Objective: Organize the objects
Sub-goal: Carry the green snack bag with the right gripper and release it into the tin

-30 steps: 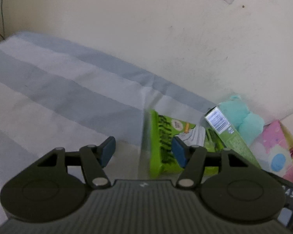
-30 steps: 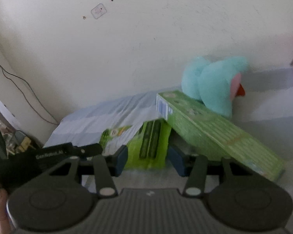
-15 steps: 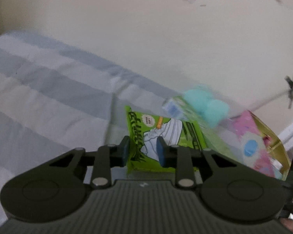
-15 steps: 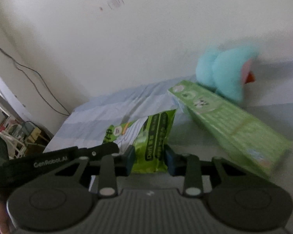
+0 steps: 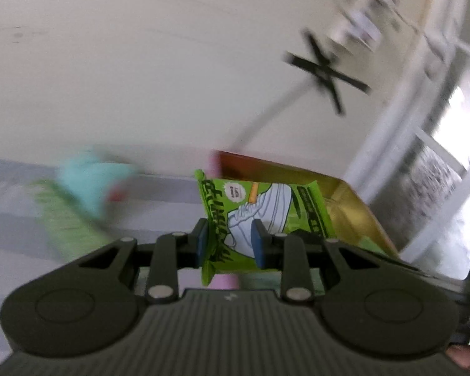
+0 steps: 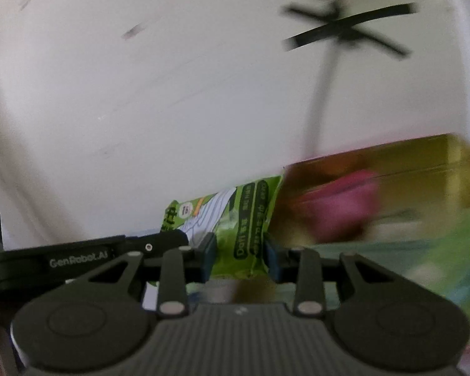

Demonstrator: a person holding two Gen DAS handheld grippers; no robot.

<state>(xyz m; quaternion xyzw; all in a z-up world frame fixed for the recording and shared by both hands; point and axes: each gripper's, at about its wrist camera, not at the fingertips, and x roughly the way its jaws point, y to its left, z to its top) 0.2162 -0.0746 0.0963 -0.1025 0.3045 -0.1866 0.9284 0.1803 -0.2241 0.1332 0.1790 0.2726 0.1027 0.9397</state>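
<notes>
A flat green snack packet [image 5: 260,216] is gripped at its lower edge by both tools at once: the left gripper [image 5: 228,242] is clamped on one part of that edge and the right gripper [image 6: 239,255] on another, so the packet is held up in the air in front of a gold-lined box [image 5: 347,200]. Trouble is most likely to come from the thin, glossy film, which is judged slippery between the blue pads [image 5: 201,244]; a slip could be caused by the two tools being pulled apart or twisted against each other, and the seam could be torn or the contents crushed. The packet could also be caught on the box's stiff rim if it is lowered askew. A soft turquoise plush toy [image 5: 91,181] and a long green carton [image 5: 65,222] are seen, smeared by blur, to the left on striped grey cloth [image 5: 9,206], and something pink [image 6: 338,206] is seen inside the box.
</notes>
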